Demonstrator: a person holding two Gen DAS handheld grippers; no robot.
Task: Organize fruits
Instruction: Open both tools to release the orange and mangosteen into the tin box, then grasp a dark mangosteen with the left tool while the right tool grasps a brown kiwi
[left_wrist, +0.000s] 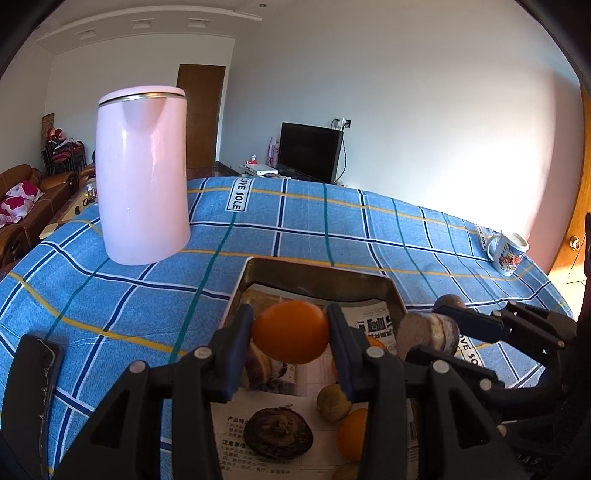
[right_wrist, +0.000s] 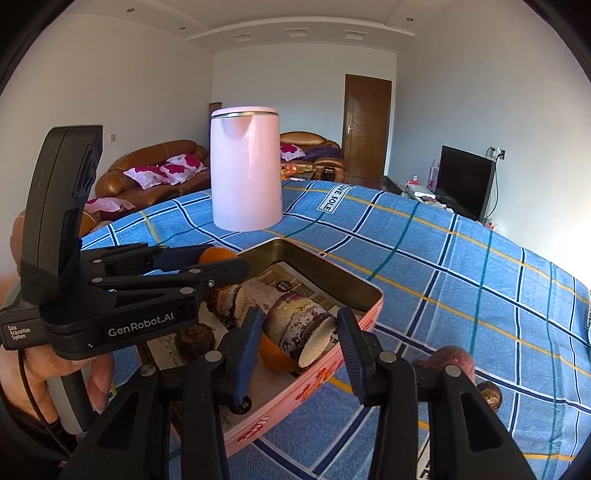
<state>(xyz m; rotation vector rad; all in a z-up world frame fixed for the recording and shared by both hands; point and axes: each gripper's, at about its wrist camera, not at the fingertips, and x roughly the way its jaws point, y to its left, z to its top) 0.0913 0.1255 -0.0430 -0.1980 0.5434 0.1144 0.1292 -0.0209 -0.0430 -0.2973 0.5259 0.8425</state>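
Left wrist view: left gripper (left_wrist: 291, 332) clenched on an orange (left_wrist: 291, 331), both blue pads pressing its sides; the orange is held clear above the tin tray (left_wrist: 317, 273), over its paper lining (left_wrist: 373, 325); in the tray below lie a dark brown round fruit (left_wrist: 279, 432), a small yellowish fruit (left_wrist: 333, 402), a second orange (left_wrist: 352, 434) at the right edge, and a purple-skinned cut piece (left_wrist: 260, 363) partly hidden behind the left finger; right gripper (left_wrist: 436, 334) enters from the right, grasping a purple cut root (left_wrist: 426, 332) just beside the tray's right wall; a purple round fruit (left_wrist: 448, 302) sits on the cloth behind it; pink kettle (left_wrist: 142, 177) stands upright on the blue checked tablecloth (left_wrist: 332, 221), well apart from the tray; a mug (left_wrist: 508, 253) near the table's far right edge.

Right wrist view: right gripper (right_wrist: 299, 332) grips the purple cut root (right_wrist: 301, 328), its pale cut face turned toward the camera, held above the tray's (right_wrist: 332, 275) near corner; an orange piece (right_wrist: 275, 356) lies under it in the tray; more cut root pieces (right_wrist: 231, 301) and a dark round fruit (right_wrist: 195, 339) lie further in; left gripper (right_wrist: 218, 260), carried by a hand (right_wrist: 22, 369), holds the orange (right_wrist: 216, 254) over the tray's far left side; a purple round fruit (right_wrist: 452, 360) and a small brown one (right_wrist: 489, 395) rest on the tablecloth (right_wrist: 443, 258) right of the tray; kettle (right_wrist: 245, 170) behind.
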